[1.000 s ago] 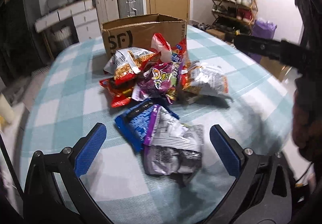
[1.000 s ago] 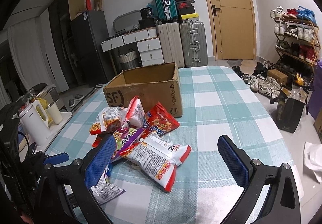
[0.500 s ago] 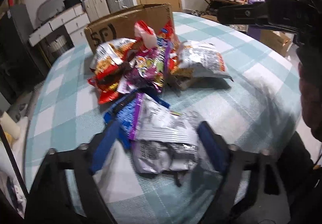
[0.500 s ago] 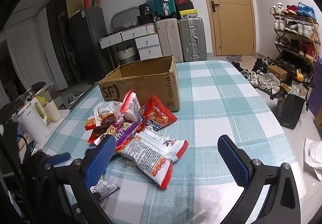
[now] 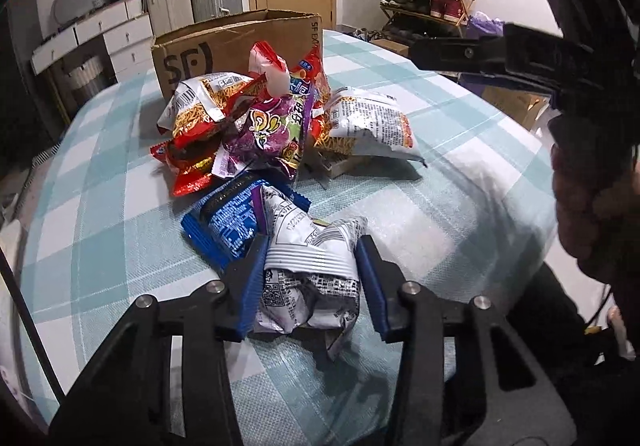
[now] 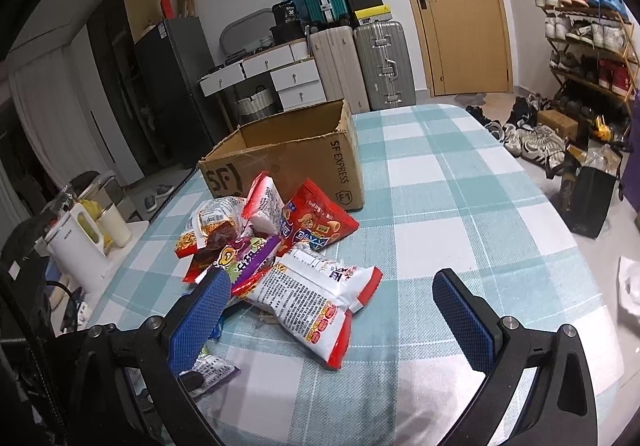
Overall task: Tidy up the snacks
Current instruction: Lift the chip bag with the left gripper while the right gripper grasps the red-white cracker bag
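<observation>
Left wrist view shows the left gripper (image 5: 312, 278) clamped on a grey-and-white snack packet (image 5: 310, 270), its blue pads squeezing the crimped middle so the foil buckles between them. That packet lies at the near edge of the heap, at about six o'clock from the pile, partly overlapping a blue packet (image 5: 228, 221) at its nine o'clock. Beyond, at twelve o'clock, stands the open cardboard box (image 5: 240, 45), with the rest of the snacks piled against its front wall on the checked tablecloth (image 5: 100, 205).

From the right wrist view, the right gripper (image 6: 336, 310) hangs wide and empty over the cloth, a white-and-red packet (image 6: 308, 298) lying just beside its left pad.

The gripped packet looks light, puffy and crackly; I'd judge the film slippery and the contents easy to crush. A hold across the flat sealed seam would seem safer than across the belly, since the air-filled middle can squirt out sideways. It should lift with little effort, though the blue packet may drag along.
</observation>
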`<move>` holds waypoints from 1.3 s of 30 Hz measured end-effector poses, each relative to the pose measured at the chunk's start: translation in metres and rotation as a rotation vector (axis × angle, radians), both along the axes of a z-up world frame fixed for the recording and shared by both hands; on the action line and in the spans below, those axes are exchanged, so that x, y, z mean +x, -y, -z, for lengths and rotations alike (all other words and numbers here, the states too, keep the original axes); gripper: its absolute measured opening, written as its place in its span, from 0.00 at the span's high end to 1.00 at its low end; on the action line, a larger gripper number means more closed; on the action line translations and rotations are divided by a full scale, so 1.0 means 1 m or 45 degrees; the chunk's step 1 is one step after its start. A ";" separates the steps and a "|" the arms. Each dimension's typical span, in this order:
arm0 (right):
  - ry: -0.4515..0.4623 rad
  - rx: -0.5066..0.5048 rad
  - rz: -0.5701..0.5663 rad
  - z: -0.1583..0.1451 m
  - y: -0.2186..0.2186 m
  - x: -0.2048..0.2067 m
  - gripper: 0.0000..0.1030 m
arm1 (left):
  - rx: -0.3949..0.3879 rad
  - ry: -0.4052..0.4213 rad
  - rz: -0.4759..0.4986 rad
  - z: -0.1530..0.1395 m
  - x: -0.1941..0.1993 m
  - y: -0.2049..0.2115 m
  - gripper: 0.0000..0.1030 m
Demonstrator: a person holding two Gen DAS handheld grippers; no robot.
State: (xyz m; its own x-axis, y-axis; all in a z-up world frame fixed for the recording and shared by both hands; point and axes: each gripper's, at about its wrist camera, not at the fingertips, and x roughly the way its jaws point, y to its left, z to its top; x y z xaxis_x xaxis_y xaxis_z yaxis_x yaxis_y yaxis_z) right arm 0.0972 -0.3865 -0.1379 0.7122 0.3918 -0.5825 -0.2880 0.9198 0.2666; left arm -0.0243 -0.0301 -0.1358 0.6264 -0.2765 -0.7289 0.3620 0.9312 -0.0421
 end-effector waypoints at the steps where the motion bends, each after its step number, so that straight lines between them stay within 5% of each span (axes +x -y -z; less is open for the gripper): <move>1: -0.002 0.001 0.001 0.000 0.001 0.000 0.00 | -0.021 -0.003 -0.007 -0.001 0.000 -0.003 0.60; 19: -0.075 0.000 -0.052 0.013 -0.010 0.007 0.00 | -0.189 0.030 -0.084 -0.033 -0.008 -0.038 0.60; 39: -0.234 0.012 -0.107 0.054 -0.036 0.058 0.00 | -0.249 0.007 -0.189 -0.036 0.016 -0.076 0.60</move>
State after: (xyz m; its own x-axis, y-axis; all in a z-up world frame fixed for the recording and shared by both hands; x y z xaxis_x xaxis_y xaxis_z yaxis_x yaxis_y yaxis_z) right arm 0.1550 -0.3502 -0.1917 0.5585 0.4518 -0.6957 -0.3094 0.8916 0.3306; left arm -0.0080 0.0456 -0.0995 0.6746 -0.3169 -0.6667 0.2229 0.9484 -0.2253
